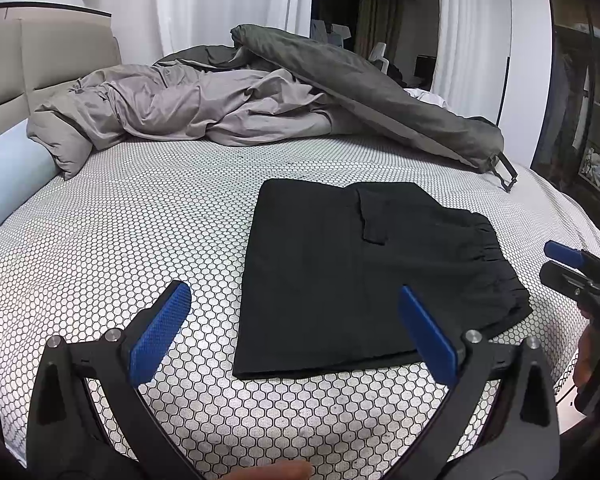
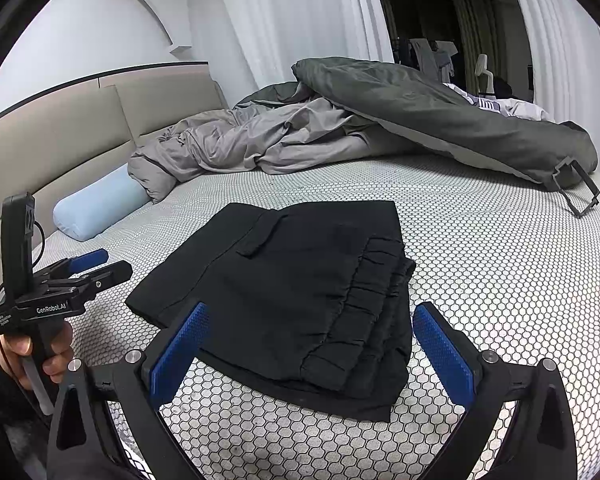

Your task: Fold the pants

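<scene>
You have one pair of black fabric pants (image 1: 364,276) lying folded in a rectangle on the honeycomb-patterned bedsheet (image 1: 120,240) at frame centre, while your left gripper (image 1: 296,336) and right gripper (image 2: 312,354), two in all, both hover spread wide, grasping nothing, at the bottom.

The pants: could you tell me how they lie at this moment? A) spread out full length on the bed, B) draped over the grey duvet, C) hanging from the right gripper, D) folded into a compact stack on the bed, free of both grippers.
D: the pants lie in a folded stack on the bed, and the left gripper and right gripper are both open, holding nothing.
</scene>
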Tool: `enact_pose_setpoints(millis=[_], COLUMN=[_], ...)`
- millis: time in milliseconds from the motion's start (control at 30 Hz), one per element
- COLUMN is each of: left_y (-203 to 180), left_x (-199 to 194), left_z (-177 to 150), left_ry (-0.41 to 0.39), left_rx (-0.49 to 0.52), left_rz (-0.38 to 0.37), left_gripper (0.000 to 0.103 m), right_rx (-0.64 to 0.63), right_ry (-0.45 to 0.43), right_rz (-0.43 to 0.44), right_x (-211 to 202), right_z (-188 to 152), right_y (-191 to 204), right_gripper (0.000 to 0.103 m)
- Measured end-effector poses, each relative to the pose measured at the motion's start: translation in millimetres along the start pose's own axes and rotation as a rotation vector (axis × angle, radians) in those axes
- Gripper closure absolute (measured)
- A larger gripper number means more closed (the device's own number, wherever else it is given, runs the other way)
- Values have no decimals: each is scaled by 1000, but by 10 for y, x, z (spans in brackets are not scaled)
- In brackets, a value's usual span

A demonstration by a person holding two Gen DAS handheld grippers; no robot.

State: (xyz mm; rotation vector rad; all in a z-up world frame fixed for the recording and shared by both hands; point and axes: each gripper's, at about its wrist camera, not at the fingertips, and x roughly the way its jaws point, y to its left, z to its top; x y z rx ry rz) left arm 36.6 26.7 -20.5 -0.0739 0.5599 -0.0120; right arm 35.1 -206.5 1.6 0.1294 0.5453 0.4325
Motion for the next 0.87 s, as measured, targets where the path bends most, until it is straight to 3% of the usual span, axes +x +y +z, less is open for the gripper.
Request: enact_pose_setpoints(millis=[867], left_y=[61], left_x=[-5], left_z=[17], left_ry=[-5], left_rx=[11], left_rz=[-19], left_gripper=[1], right_rx=[-5], right_ry=[5], right_rz=[0], right_x=[16], right_z=[-7], right_y=[-8], right_gripper=[0])
